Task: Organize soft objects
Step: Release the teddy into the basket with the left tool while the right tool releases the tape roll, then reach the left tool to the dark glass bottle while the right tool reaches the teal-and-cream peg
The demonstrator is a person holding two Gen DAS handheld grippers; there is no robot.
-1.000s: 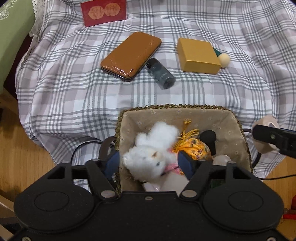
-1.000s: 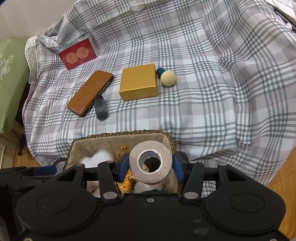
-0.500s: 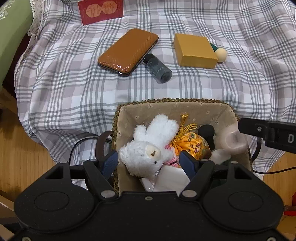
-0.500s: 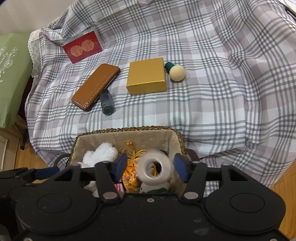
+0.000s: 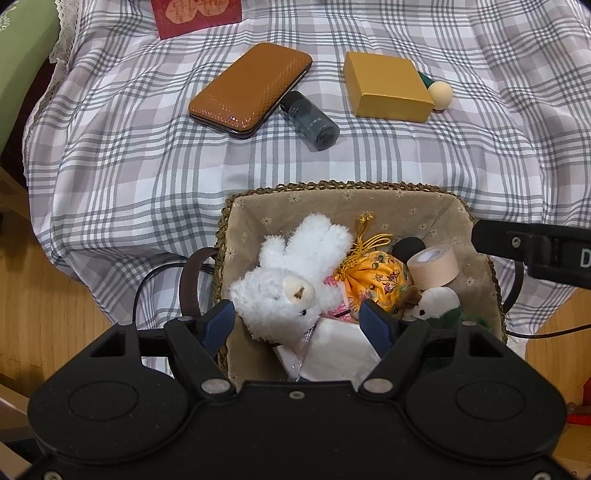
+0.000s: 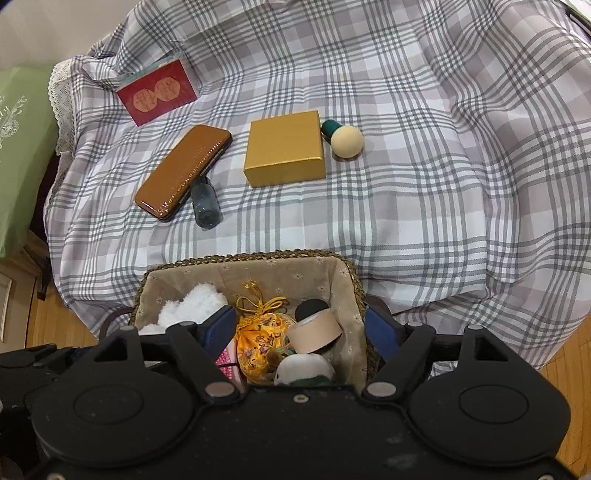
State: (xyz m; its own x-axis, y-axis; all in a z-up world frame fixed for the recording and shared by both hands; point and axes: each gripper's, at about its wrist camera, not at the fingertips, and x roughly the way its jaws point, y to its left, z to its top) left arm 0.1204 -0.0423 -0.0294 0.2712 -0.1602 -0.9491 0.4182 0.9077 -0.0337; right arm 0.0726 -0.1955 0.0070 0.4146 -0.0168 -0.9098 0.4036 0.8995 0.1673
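A woven basket (image 5: pixel 340 186) (image 6: pixel 243 260) with a beige liner sits at the near edge of the plaid cloth. In it lie a white plush rabbit (image 5: pixel 291 280) (image 6: pixel 192 308), an orange embroidered pouch (image 5: pixel 373 280) (image 6: pixel 260 345), a beige tape roll (image 5: pixel 433 266) (image 6: pixel 314 334), a white plush with green (image 5: pixel 436 302) (image 6: pixel 303 367) and a white packet (image 5: pixel 332 352). My left gripper (image 5: pixel 301 325) is open above the rabbit, holding nothing. My right gripper (image 6: pixel 301 328) is open above the tape roll, empty.
On the cloth beyond the basket lie a brown case (image 5: pixel 251 88) (image 6: pixel 183 177), a small dark bottle (image 5: pixel 310 120) (image 6: pixel 205 203), a yellow box (image 5: pixel 388 90) (image 6: pixel 284 147), a cream ball on a green stub (image 5: pixel 439 94) (image 6: pixel 345 138) and a red card (image 5: pixel 195 14) (image 6: pixel 157 92). Wooden floor lies either side.
My left gripper opened and let go of the white rabbit, which now lies in the basket. My right gripper opened and dropped the tape roll into the basket. Both pulled back slightly.
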